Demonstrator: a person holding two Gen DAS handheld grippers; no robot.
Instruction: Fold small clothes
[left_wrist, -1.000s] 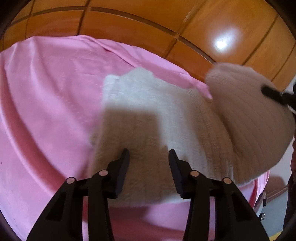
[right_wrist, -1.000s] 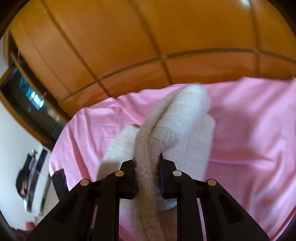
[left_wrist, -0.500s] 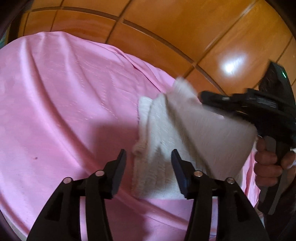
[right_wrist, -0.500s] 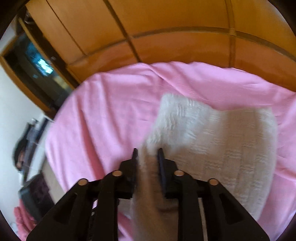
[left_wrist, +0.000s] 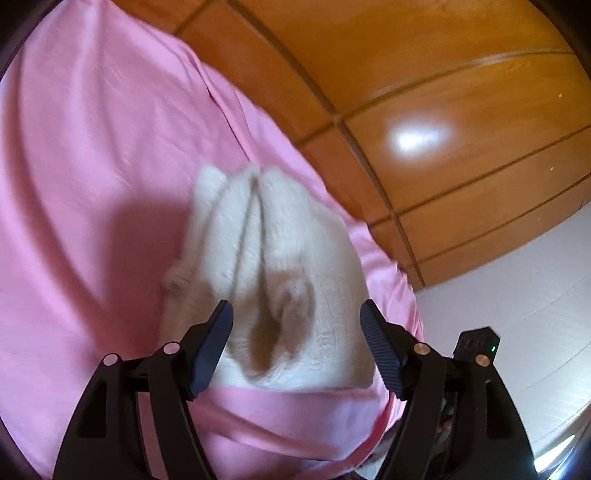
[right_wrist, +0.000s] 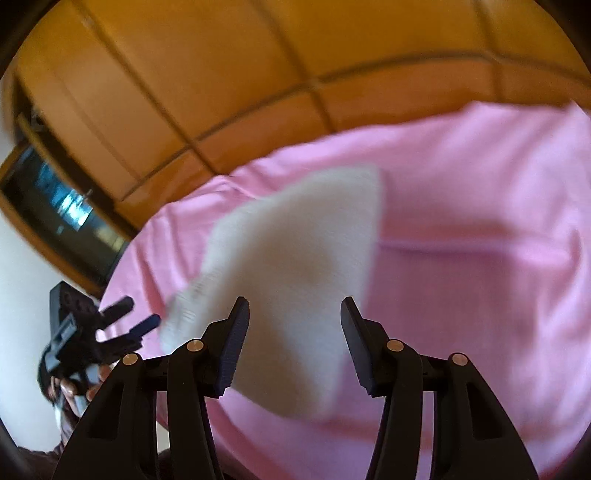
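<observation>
While both opening, left tongs (left_wrist: 295, 325) and right tongs (right_wrist: 293, 314) angled down over white knit garment (left_wrist: 280, 251), gripping nothing.

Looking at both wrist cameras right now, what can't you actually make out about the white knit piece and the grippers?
- Left wrist view: the white knit garment is motion-blurred, so its type and fold layers are unclear.
- Right wrist view: the garment's near edge is blurred; the right gripper is opening, and whether its fingers touch the cloth is unclear.
- Right wrist view: the left gripper is small and blurred at the left edge.
- Both views: the pink sheet hides what is underneath.
</observation>
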